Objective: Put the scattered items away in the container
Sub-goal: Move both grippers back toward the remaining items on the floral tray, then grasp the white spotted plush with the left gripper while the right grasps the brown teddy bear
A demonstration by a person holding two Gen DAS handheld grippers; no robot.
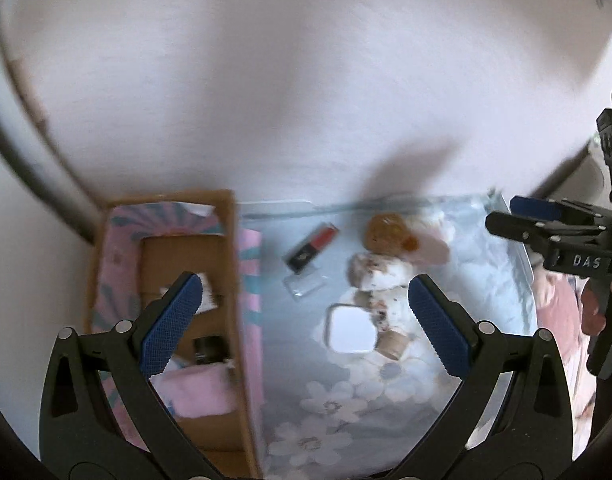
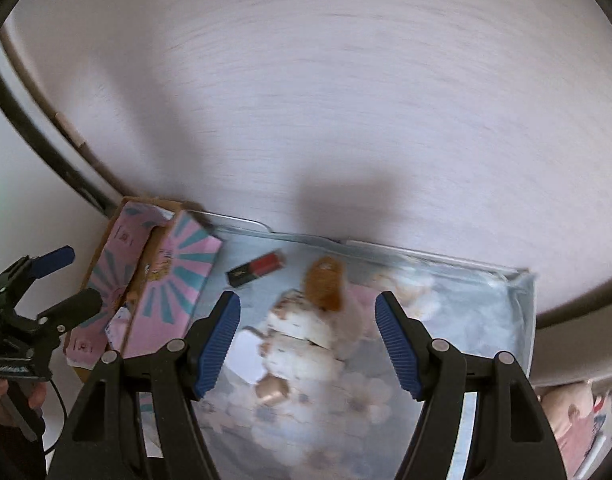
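Items on tray: one lipstick, two rolls, one cardboard box.

White tabletop blurred; floral mat lies on it; dark curved edge at left.

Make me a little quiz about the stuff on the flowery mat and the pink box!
1. True or false: the left gripper is squeezing the white square case.
2. On which side of the red and black tube, in the left wrist view, does the cardboard box stand? A) left B) right C) on top of it
3. Fill in: both grippers, left and right, have their jaws ____.

Key
1. False: nothing is between its blue pads.
2. A.
3. Open, with nothing gripped.
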